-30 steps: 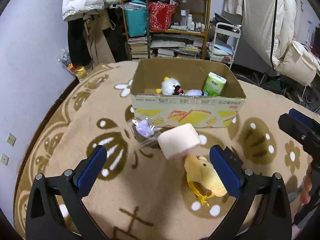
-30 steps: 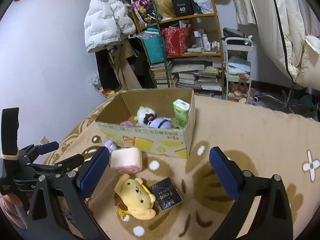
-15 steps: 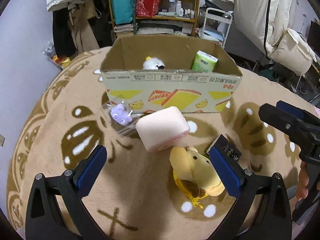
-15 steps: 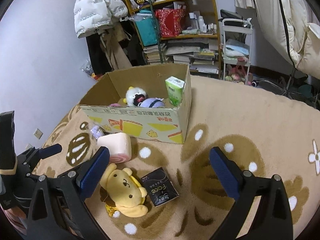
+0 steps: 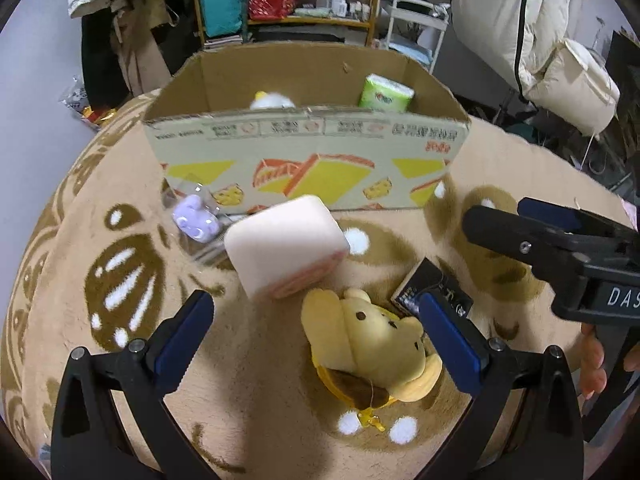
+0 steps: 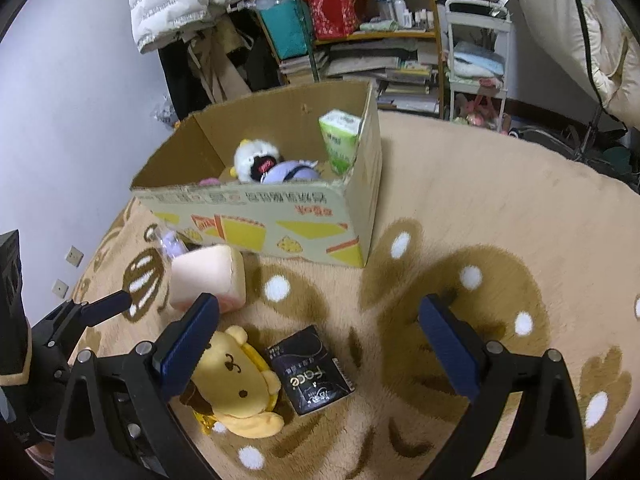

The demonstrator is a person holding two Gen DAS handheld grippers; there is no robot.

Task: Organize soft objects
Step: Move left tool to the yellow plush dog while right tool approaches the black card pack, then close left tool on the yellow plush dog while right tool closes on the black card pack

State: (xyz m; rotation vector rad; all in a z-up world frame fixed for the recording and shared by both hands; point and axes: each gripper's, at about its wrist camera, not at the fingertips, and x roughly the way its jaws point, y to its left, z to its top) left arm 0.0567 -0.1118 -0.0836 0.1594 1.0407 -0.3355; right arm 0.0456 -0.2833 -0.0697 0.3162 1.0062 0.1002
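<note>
Lying on the tan patterned carpet (image 5: 248,384) in front of the cardboard box (image 5: 308,168), four loose items were recorded. A pink roll-cake cushion (image 5: 284,244) sat nearest the box's front wall, just beside a small purple toy in clear wrapping (image 5: 196,222) to its left. A yellow dog plush (image 5: 368,344) lay face up nearer the cameras, close below the cushion. A black packet printed "face" (image 6: 310,370) lay flat, touching the plush's right side.

The left gripper (image 5: 316,340) hovered above the carpet with its jaws wide apart and nothing between them; in its own view the plush appeared between the blue pads, closer to the right one, and the cushion just beyond the tips. Whether the pads touched the plush could not be determined.

The right gripper (image 6: 318,344) was likewise held with jaws apart and empty, positioned to the right of the loose items; the black packet appeared between its fingers in its view, and the plush partly behind its left finger (image 6: 188,344).

Inside the box were a white fluffy plush with a dark face (image 6: 256,162), a lavender plush (image 6: 290,172) against it, a small pink item (image 6: 208,181) at the near wall, and a green tissue pack (image 6: 340,140) standing upright in the right corner.

Behind the box stood a cluttered shelf (image 6: 360,36), with a white puffer jacket (image 6: 180,0) hanging to its left.
</note>
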